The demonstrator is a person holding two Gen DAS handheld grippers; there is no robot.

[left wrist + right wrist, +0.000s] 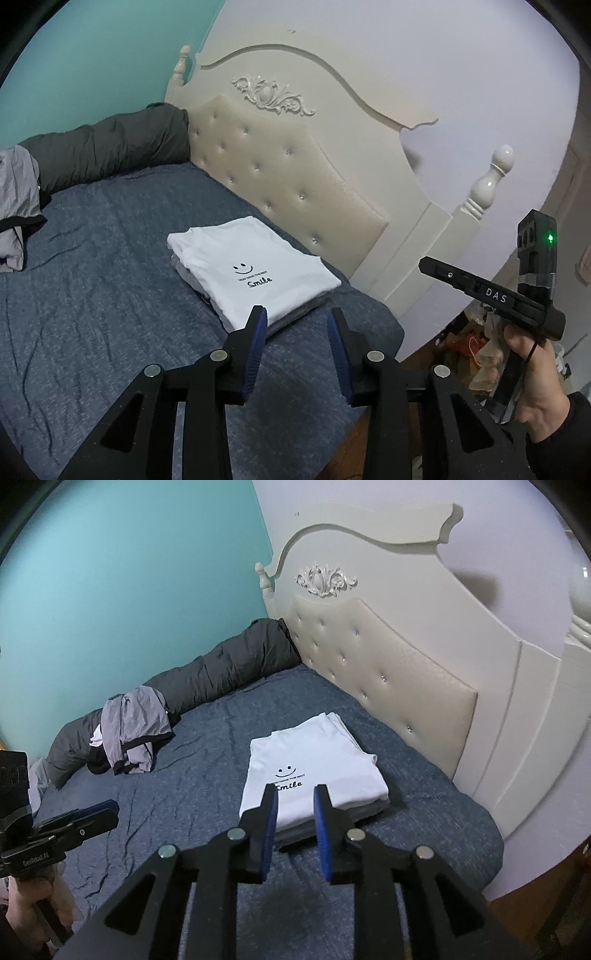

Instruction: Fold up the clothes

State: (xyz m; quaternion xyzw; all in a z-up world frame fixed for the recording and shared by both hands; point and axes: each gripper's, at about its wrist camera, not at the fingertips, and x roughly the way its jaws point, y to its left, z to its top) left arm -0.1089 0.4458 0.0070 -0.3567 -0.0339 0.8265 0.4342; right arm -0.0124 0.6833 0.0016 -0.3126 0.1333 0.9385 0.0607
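A folded white T-shirt (255, 266) with a smiley and the word "Smile" lies on top of a small stack of folded grey clothes on the blue bedspread, near the headboard. My left gripper (297, 314) hovers in front of the stack, open, with nothing between its blue pads. In the right wrist view the same shirt (314, 771) lies just beyond my right gripper (295, 792), which stands open and empty above the stack's near edge. Each gripper shows in the other's view: the right gripper (424, 264) in a hand, the left gripper (107, 810) at lower left.
A crumpled lilac garment (133, 734) lies on a dark grey rolled quilt (221, 668) along the teal wall. The cream tufted headboard (295, 162) bounds the bed on the right. Clutter sits on the floor (476, 339) past the bed's corner.
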